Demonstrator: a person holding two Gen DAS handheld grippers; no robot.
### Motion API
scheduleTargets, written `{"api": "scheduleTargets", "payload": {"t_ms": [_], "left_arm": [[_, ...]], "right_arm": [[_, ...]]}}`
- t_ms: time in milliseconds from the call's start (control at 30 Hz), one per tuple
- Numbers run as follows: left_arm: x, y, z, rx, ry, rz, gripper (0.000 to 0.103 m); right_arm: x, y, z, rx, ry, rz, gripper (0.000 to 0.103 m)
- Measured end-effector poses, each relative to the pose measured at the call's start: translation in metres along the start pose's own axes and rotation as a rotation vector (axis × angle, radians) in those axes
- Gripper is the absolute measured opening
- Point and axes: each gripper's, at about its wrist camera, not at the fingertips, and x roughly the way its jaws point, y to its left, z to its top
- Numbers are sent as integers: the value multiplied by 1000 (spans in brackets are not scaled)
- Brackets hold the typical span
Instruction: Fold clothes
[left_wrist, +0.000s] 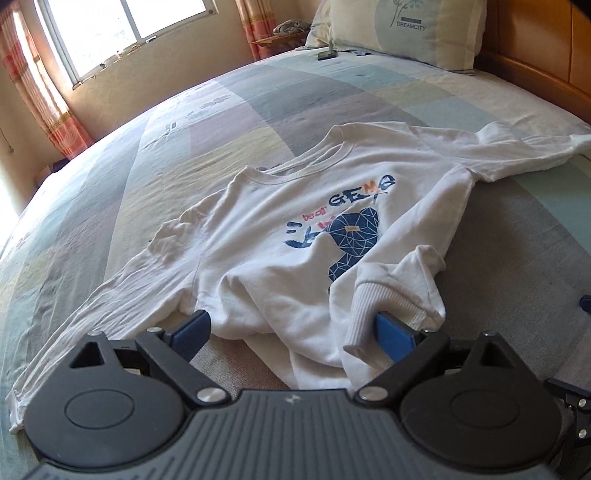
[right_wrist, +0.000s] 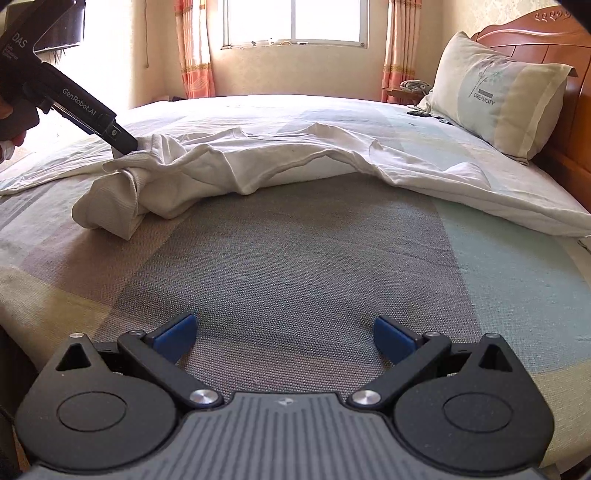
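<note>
White shirt (left_wrist: 280, 229) lies on the bed (left_wrist: 110, 177); left gripper (left_wrist: 291, 328) jaws wide, hem bunched between. Right gripper (right_wrist: 284, 336) open over bare sheet

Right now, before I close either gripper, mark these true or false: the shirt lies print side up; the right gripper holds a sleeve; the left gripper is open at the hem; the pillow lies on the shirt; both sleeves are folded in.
1. The shirt lies print side up. True.
2. The right gripper holds a sleeve. False: it is open over bare bedsheet, short of the shirt.
3. The left gripper is open at the hem. True: bunched hem fabric and a ribbed cuff sit between its fingers.
4. The pillow lies on the shirt. False: it leans at the headboard, apart from the shirt.
5. Both sleeves are folded in. False: both spread outward.
</note>
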Motion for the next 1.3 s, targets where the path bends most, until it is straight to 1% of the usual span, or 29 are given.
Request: {"api": "scheduleTargets", "payload": {"t_ms": [67, 133, 200, 267, 300, 400, 433, 467, 533, 567, 633, 667, 767, 833, 900, 933, 1067, 1100, 1200, 1300], "left_arm": [[-3, -3, -2, 14, -9, -15, 95], [-10, -4, -5, -2, -26, -42, 95], [-17, -4, -9, -18, -50, -74, 95], [-20, -3, -11, -27, -64, -83, 95], [-21, -2, -12, -31, -70, -86, 95], [-21, 2, -10, -64, -76, -105, 95], [-23, 3, -9, -74, -88, -120, 95], [-28, 4, -6, -81, -109, -141, 95], [-33, 2, -1, -83, -142, -191, 96], [-34, -1, 3, -81, -152, -220, 96], [-29, -12, 7, -48, -157, -255, 96], [-23, -18, 9, -33, -148, -253, 96], [1, -32, 12, -2, -104, -221, 96], [14, -31, 8, -14, -70, -162, 96], [23, -24, 2, -28, -44, -93, 96], [25, -18, -2, -43, -33, -78, 96], [21, 19, -26, -194, -17, -111, 97], [20, 27, -32, -229, -11, -105, 97], [22, 45, -48, -299, 25, -69, 97], [24, 55, -60, -348, 38, -90, 97]], "right_arm": [[0, 0, 1, -6, 6, 2, 103], [-1, 0, 4, -16, 27, 10, 103], [-1, -1, 10, -28, 69, 25, 103], [-1, -3, 18, -18, 112, 50, 103], [-1, -5, 22, -5, 126, 73, 103], [-2, -7, 38, 60, 114, 212, 103], [-2, -6, 44, 76, 103, 246, 103], [0, -4, 49, 84, 93, 264, 103], [6, 1, 55, 91, 88, 276, 103], [12, 4, 55, 96, 102, 273, 103], [23, 10, 55, 109, 137, 271, 103], [26, 11, 52, 113, 145, 267, 103], [27, 11, 48, 128, 124, 258, 103], [27, 8, 47, 148, 111, 263, 103], [26, 1, 43, 193, 88, 289, 103], [25, -2, 42, 207, 78, 300, 103], [23, -3, 39, 197, 64, 304, 103], [23, -1, 39, 185, 65, 297, 103], [25, 3, 42, 154, 79, 274, 103], [27, 4, 51, 171, 115, 266, 103]]}}
